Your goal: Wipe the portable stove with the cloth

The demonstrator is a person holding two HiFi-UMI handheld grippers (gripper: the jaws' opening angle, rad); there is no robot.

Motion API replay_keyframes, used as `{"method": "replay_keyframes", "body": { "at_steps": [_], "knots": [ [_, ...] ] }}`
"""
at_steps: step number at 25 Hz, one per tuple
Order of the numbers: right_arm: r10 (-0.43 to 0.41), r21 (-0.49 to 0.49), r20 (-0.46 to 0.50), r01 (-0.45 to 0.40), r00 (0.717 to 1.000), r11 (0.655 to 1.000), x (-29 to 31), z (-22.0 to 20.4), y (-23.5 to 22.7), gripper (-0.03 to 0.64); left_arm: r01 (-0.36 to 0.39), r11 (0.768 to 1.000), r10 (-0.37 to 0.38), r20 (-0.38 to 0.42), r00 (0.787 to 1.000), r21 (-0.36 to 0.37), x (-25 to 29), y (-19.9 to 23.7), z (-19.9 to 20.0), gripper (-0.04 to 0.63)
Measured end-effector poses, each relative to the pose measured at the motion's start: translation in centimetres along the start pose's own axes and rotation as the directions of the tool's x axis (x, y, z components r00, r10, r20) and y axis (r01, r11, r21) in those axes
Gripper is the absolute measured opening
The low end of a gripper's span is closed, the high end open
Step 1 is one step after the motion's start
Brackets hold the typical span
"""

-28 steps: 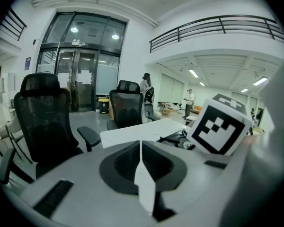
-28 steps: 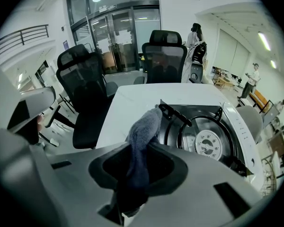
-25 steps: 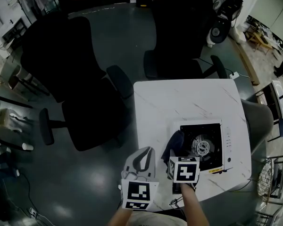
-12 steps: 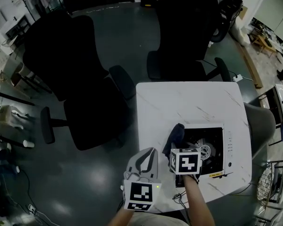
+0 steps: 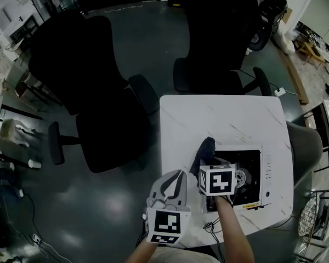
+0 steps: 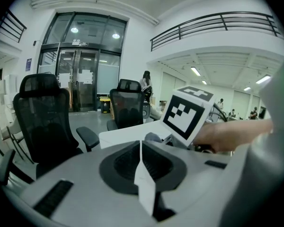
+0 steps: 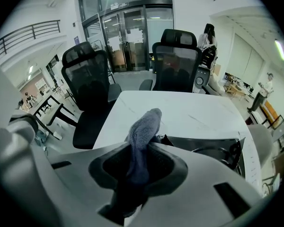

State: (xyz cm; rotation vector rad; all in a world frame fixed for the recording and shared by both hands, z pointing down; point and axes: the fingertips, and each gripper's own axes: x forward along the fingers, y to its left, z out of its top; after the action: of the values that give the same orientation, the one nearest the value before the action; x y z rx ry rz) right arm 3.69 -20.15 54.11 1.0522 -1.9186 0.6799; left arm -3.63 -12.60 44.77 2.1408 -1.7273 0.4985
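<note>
Right claw (image 7: 139, 161): jaws clamped on a grey-blue cloth (image 7: 143, 126), which stands up out of the gap and flops forward past the tips.
Cloth position: in the head view the cloth (image 5: 204, 149) lies at the left edge of the portable stove (image 5: 266, 171), partly over its rim and partly on the worktop (image 5: 208, 114).
Portable stove: white body with a dark top well and a round burner (image 5: 241, 175); it sits on the near right part of the worktop.
Right claw position (image 5: 208, 166): just above the stove's left side, with its marker cube over the well.
Left claw (image 6: 142, 157): jaws pressed together, nothing between them.
Left claw position (image 5: 170, 184): held at the worktop's near left edge, beside the right claw and clear of the stove.
Surroundings: two black office chairs (image 5: 88, 81) stand on the dark floor beyond the worktop.
</note>
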Motion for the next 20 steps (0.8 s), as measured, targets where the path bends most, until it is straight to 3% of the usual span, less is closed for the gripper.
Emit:
{"method": "replay_keyframes", "body": {
  "at_steps": [10, 20],
  "knots": [
    [0.019, -0.020, 0.012, -0.019, 1.000, 1.000, 0.0, 1.6, -0.9, 0.097, -0.026, 1.000, 0.026, 0.013, 1.000, -0.005, 1.2, -0.1, 1.5, 0.021],
    [0.178, 0.040, 0.095, -0.183, 0.979, 0.982, -1.5, 5.5, -1.1, 0.097, -0.047, 0.999, 0.047, 0.021, 0.999, 0.007, 2.5, -0.5, 2.6, 0.021]
  ]
}}
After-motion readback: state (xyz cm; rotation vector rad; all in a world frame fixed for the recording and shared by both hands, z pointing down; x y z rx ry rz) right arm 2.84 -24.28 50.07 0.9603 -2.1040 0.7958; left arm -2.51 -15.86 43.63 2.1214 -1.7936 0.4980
